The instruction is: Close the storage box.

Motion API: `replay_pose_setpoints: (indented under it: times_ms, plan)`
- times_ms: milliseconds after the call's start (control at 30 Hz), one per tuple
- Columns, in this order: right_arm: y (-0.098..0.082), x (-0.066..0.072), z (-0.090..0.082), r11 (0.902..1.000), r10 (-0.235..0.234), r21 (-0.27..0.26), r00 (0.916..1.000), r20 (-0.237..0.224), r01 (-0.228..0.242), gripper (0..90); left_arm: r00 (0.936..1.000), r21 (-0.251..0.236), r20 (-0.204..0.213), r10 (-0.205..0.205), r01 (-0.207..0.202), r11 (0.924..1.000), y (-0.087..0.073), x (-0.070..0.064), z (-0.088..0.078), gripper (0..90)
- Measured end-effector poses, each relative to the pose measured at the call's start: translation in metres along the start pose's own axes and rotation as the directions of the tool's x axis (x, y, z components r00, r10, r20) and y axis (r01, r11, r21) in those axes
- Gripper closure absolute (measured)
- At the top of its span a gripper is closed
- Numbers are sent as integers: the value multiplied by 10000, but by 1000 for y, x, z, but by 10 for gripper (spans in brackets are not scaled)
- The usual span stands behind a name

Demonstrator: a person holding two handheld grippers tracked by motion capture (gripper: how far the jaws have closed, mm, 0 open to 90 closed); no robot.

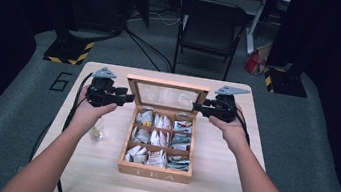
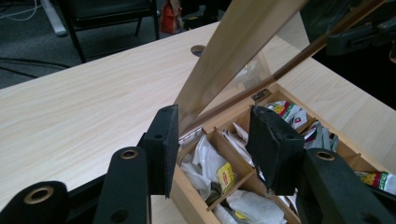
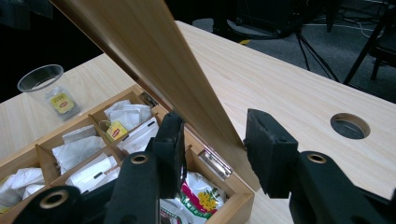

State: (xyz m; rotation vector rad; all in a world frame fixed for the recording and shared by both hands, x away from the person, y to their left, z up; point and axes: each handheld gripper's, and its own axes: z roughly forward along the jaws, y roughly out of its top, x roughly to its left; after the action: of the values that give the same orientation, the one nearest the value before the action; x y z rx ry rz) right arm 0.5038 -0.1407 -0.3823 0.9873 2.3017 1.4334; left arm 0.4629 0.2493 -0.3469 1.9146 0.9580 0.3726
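Observation:
A wooden tea box [image 1: 155,173] stands in the middle of the table, its compartments full of tea bags [image 1: 152,136]. Its glass-paned lid [image 1: 167,96] is raised upright at the back. My left gripper [image 1: 128,97] reaches the lid's left edge and my right gripper [image 1: 197,107] its right edge. In the left gripper view the lid's wooden frame [image 2: 233,51] runs down between the jaws of the left gripper [image 2: 212,135], with a gap on one side. In the right gripper view the frame [image 3: 154,46] passes between the spread jaws of the right gripper [image 3: 212,140].
A clear plastic cup [image 1: 97,131] with a tea bag inside stands left of the box [image 3: 46,88]. The table has a round cable hole [image 3: 350,125] near its back edge. A black chair [image 1: 210,31] stands behind the table.

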Motion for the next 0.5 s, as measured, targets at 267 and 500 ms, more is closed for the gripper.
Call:
replay_pose_setpoints:
  times_ms: [267, 500]
  plan:
    - [-5, 2, -1, 9999, 5, -121, 9999, -114, -7, 551, 9994, -49, -105, 342, -342, 9994, 7, -7, -3, 601]
    - [-9, 4, -3, 9997, 124, -214, 9998, -157, -127, 526, 9984, 65, -162, 548, -547, 9985, 6, -9, -5, 622]
